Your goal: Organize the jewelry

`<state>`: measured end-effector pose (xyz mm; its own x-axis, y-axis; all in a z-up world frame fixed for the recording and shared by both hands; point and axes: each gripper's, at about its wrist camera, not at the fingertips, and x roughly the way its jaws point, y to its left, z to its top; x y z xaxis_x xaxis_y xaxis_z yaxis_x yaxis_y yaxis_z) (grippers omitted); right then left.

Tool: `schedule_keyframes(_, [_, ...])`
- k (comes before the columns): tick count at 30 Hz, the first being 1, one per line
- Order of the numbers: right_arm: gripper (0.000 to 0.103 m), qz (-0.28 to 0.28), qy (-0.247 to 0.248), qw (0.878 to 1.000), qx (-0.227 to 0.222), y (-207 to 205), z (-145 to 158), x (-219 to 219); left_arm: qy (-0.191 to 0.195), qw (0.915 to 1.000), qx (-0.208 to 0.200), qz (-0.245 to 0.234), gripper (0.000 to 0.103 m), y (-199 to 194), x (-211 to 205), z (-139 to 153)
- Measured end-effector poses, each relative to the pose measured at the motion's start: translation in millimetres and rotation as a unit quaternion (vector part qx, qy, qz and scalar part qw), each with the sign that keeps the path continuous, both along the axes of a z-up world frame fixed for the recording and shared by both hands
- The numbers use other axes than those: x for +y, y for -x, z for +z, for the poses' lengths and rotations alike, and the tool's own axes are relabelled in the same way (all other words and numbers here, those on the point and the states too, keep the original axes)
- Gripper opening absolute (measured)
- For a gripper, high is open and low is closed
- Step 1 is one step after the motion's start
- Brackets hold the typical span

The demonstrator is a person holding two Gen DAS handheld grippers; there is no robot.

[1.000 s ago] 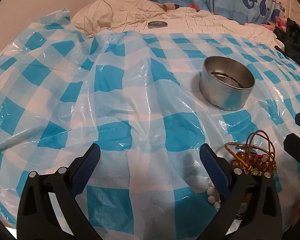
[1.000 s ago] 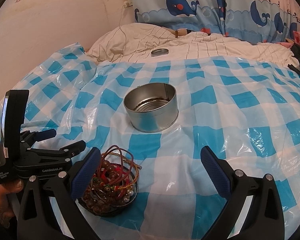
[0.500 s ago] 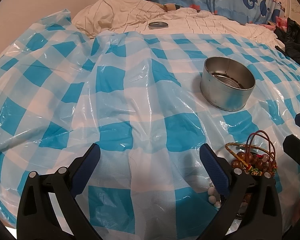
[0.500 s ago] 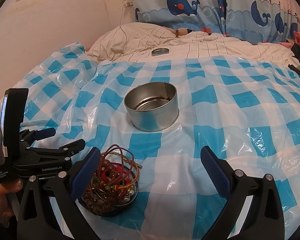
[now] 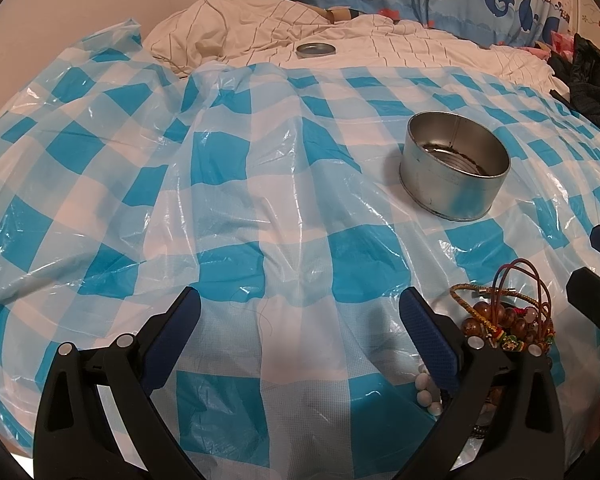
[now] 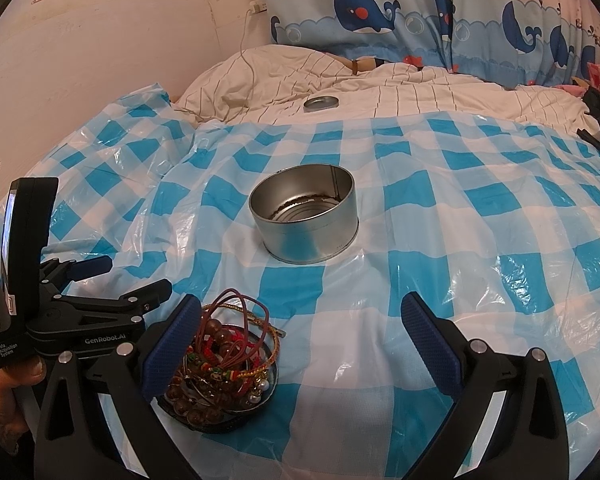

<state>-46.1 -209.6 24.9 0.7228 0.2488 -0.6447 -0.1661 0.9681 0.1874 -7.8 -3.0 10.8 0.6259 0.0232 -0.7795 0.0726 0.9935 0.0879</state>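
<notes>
Jewelry (image 6: 226, 354), a tangled heap of brown wooden bead bracelets, red and maroon cords, a gold braided bangle and a few pearly white beads, sits piled in a shallow dark round dish (image 6: 216, 420) just in front of the round silver metal tin (image 6: 304, 218), on the glossy blue-and-white checked plastic sheet (image 6: 440, 208) spread over the bed. Left tongs (image 5: 300, 336) and right tongs (image 6: 300, 340) are both spread wide and hold nothing; the right tongs' left finger lies just beside the heap. Strands loop through each other, so a pinch on one cord would probably drag several pieces or tip the dish. The slick, wrinkled plastic over soft bedding could let the light, smooth-walled tin slide or tilt if nudged. A small round metal lid (image 6: 321, 103) rests on the striped cream quilt (image 6: 420, 92), well behind the tin.
</notes>
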Motion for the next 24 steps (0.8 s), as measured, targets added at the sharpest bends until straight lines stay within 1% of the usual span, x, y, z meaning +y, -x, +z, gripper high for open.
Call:
schedule_keyframes(19, [0.096, 0.003, -0.003, 1.0, 0.003, -0.9, -5.3, 0.9, 0.0, 1.0, 0.005, 0.001, 0.095, -0.5, 0.7, -2.2])
schedule_keyframes(21, [0.096, 0.006, 0.002, 1.0, 0.006, 5.8, -11.1, 15.2, 0.001, 1.0, 0.007, 0.004, 0.095, -2.3, 1.8, -3.2])
schedule_keyframes(24, [0.096, 0.006, 0.013, 1.0, 0.006, 5.6, -9.2, 14.9, 0.002, 0.9999, 0.012, 0.008, 0.095, -4.0, 3.6, -5.2])
